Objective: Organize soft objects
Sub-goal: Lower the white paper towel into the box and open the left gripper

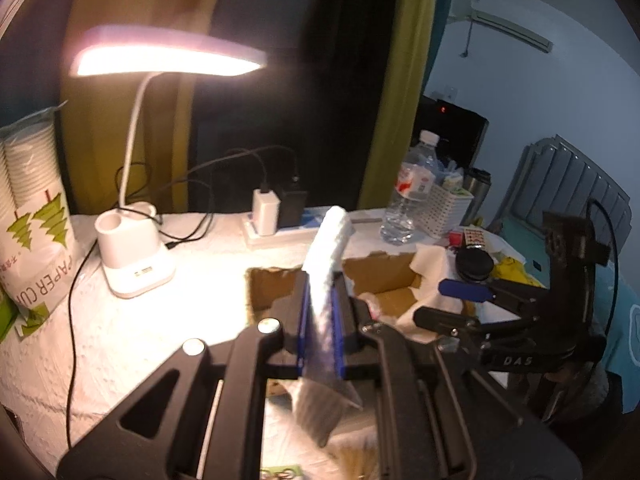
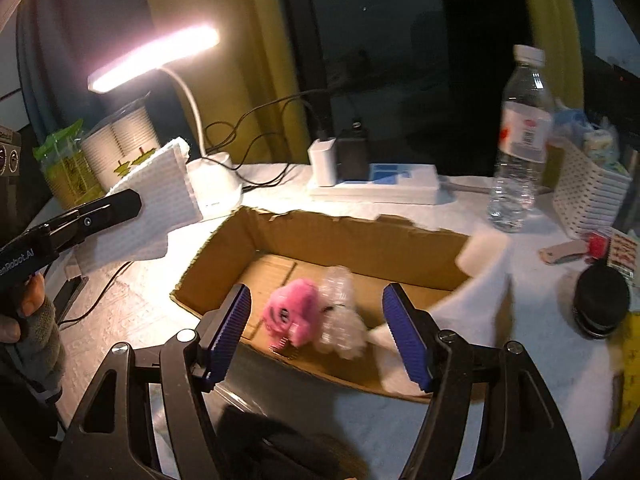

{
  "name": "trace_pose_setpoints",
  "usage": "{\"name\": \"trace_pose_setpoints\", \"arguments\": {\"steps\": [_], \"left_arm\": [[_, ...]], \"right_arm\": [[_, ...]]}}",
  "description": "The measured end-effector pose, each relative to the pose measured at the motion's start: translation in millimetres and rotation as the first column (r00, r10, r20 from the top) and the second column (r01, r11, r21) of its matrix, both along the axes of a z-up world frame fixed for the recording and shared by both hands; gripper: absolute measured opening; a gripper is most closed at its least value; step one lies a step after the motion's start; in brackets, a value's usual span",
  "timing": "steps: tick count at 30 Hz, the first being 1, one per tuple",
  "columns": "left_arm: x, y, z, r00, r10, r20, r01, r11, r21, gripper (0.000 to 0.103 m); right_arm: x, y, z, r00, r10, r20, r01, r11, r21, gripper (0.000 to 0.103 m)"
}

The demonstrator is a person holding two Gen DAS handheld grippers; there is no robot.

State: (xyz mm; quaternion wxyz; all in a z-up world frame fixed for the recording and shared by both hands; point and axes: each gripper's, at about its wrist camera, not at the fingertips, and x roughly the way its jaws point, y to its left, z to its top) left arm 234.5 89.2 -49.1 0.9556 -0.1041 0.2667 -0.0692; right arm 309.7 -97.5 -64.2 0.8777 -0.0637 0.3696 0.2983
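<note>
My left gripper (image 1: pixel 322 280) is shut on a white waffle-textured cloth (image 1: pixel 329 248), held edge-on above the near rim of an open cardboard box (image 1: pixel 272 288). In the right wrist view the same cloth (image 2: pixel 160 204) hangs from the left gripper (image 2: pixel 132 202) left of the box (image 2: pixel 320 232). My right gripper (image 2: pixel 316 300) is open and empty over the box's near side. Inside the box lie a pink plush toy (image 2: pixel 290 312) and a clear crinkled plastic piece (image 2: pixel 342 312). A white cloth (image 2: pixel 476 292) drapes over the box's right corner.
A lit desk lamp (image 1: pixel 132 256), a power strip with chargers (image 2: pixel 372 184), a water bottle (image 2: pixel 520 140), a white perforated basket (image 2: pixel 588 192), a paper cup sleeve (image 1: pixel 32 216) and a black round lid (image 2: pixel 600 304) stand around the box on the white-covered table.
</note>
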Motion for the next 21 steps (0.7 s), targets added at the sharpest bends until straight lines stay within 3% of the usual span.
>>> {"name": "trace_pose_setpoints", "arguments": {"steps": [10,21], "left_arm": [[24,-59,0,0.998,-0.052,-0.021,0.053,0.998,0.026,0.010],[70,-122,-15,0.991,-0.105,-0.080,0.109,0.993,0.048,0.010]], "right_arm": [[-5,-61,12,0.997,-0.065,0.038,0.064,0.997,0.035,0.072],[9,-118,1,0.993,-0.114,0.023,0.112,0.991,0.069,0.072]]}}
